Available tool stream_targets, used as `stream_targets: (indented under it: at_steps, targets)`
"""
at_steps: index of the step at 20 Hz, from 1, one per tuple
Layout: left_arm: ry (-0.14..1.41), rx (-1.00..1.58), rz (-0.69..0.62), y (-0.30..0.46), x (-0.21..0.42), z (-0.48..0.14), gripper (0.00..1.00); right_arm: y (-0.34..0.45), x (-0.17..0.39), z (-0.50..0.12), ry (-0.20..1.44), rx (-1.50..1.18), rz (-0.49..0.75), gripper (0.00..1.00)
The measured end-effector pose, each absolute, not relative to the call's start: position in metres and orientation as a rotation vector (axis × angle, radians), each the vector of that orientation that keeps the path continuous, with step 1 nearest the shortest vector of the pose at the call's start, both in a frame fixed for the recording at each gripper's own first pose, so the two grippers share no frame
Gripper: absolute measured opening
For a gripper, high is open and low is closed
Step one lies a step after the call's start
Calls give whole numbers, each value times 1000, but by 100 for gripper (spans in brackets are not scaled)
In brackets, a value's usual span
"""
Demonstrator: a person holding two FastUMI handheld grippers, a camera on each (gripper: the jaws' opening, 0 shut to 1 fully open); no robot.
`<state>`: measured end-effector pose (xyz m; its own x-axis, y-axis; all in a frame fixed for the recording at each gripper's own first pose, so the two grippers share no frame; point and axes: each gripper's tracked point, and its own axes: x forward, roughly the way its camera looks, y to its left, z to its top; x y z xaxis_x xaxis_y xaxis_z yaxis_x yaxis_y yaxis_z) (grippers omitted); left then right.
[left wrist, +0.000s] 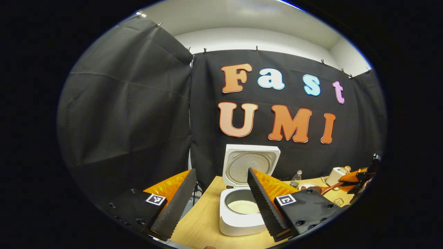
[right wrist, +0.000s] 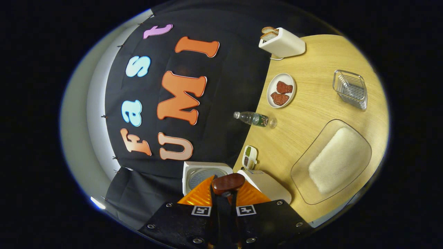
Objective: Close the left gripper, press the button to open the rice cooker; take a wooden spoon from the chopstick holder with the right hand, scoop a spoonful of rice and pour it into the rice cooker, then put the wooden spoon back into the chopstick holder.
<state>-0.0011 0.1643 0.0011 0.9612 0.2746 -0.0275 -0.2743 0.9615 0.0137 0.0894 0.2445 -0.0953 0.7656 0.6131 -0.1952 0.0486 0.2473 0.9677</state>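
While right gripper point(right wrist: 223, 204) clamps wooden spoon point(right wrist: 228, 183), bowl just ahead

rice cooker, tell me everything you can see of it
The rice cooker is a white, boxy appliance with rounded corners, plastic by the look of it. Its lid stands open and upright at the back, showing a round ribbed metal plate inside. The inner pot holds a pale layer of rice. It sits on the wooden table near the black cloth wall, with nothing touching it.

White rice cooker point(left wrist: 242, 221), dark-brown wooden spoon point(right wrist: 228, 183)
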Motion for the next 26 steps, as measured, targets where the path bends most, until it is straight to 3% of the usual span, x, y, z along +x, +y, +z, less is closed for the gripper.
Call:
stream_targets:
  at_steps: [13, 26]
  targets:
    - [51, 1, 267, 177, 0, -7, 100, 336, 120, -56, 558, 1148, 513, 12]
    - [45, -12, 283, 189, 6, -14, 100, 374, 131, -52, 460, 898, 552, 12]
